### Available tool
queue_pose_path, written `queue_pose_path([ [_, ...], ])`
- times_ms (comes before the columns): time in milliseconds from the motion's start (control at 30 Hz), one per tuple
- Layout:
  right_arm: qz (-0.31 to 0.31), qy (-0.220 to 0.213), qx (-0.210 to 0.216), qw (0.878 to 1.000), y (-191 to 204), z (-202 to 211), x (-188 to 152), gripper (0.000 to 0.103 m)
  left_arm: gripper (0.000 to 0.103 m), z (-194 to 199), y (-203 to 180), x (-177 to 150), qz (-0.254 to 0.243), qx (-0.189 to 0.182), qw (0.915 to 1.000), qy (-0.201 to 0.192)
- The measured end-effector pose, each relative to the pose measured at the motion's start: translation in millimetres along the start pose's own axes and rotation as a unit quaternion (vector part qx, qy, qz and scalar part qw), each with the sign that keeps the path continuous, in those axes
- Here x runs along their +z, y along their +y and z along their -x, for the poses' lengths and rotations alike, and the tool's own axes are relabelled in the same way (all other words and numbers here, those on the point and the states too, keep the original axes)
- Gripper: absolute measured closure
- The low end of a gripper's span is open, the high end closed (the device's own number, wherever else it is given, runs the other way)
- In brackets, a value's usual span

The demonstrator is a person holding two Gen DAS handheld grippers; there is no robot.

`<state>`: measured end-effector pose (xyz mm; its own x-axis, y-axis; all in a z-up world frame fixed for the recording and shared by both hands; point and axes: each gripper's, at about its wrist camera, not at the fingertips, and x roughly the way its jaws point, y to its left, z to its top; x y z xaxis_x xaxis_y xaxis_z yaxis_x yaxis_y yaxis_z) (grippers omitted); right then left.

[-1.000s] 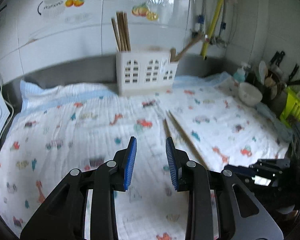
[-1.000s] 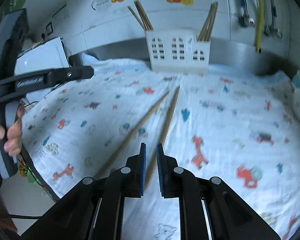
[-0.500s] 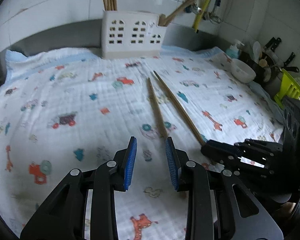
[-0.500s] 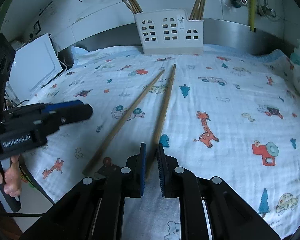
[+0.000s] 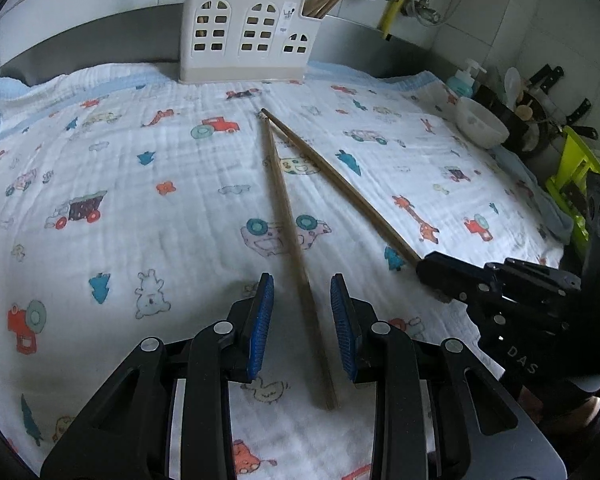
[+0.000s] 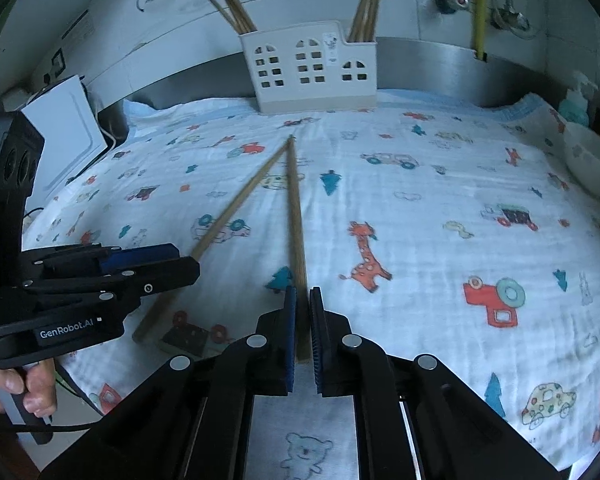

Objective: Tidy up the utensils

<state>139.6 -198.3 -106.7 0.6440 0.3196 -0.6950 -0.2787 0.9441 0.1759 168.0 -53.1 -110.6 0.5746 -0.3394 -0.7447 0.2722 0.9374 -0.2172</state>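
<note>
Two wooden chopsticks lie in a V on the patterned cloth. The left chopstick (image 5: pixel 288 216) runs between the fingers of my left gripper (image 5: pixel 302 316), which is open around it. The right chopstick (image 6: pixel 296 216) runs between the blue pads of my right gripper (image 6: pixel 302 316), whose jaws stand narrowly apart around its near end; contact is unclear. The left gripper body also shows in the right wrist view (image 6: pixel 100 280). A white house-shaped utensil holder (image 5: pixel 244 36) with several chopsticks stands at the back of the counter.
A white bowl (image 5: pixel 482 126), a soap bottle (image 5: pixel 462 80), knives and a green rack (image 5: pixel 576 168) crowd the right edge. A white appliance (image 6: pixel 66 128) stands at the left. A steel backsplash and pipes run behind the holder.
Both grippers moved forward and down onto the chopsticks. The left chopstick now lies between the left fingers, and the right chopstick's end sits between the right pads.
</note>
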Motion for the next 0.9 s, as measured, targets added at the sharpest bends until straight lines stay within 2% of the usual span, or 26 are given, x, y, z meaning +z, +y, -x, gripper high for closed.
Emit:
queue_pose_path([
  [100, 0.001, -0.004, 0.0, 1.0, 1.2, 0.3, -0.9, 0.095, 0.08, -0.8, -0.4, -0.1, 0.008, 0.007, 0.9999, -0.003],
  [200, 0.003, -0.005, 0.0, 1.0, 0.9, 0.3, -1.3, 0.096, 0.087, -1.8, -8.7, -1.9, -0.016, 0.03, 0.9994, -0.007],
  [267, 0.003, -0.007, 0.0, 1.0, 0.2, 1.1, -1.7, 0.096, 0.087, -2.4, -11.2, -2.4, -0.015, 0.036, 0.9992, -0.01],
  [400, 0.01, -0.015, -0.003, 1.0, 1.1, 7.1, -1.6, 0.096, 0.096, -3.7, -13.6, -1.7, -0.027, 0.054, 0.9981, -0.013],
  [567, 0.034, -0.053, -0.012, 0.998, 3.3, 33.9, 11.7, 0.096, 0.098, 8.1, 3.5, 8.0, 0.016, 0.026, 0.9992, -0.027],
  [767, 0.053, -0.119, -0.015, 0.991, 3.6, 76.1, 47.5, 0.096, 0.098, 37.9, 14.0, 27.6, 0.03, 0.012, 0.9964, -0.078],
  [900, 0.063, -0.147, -0.004, 0.987, 3.7, 92.5, 72.8, 0.096, 0.098, 55.7, 17.1, 45.3, 0.027, 0.006, 0.9929, -0.115],
])
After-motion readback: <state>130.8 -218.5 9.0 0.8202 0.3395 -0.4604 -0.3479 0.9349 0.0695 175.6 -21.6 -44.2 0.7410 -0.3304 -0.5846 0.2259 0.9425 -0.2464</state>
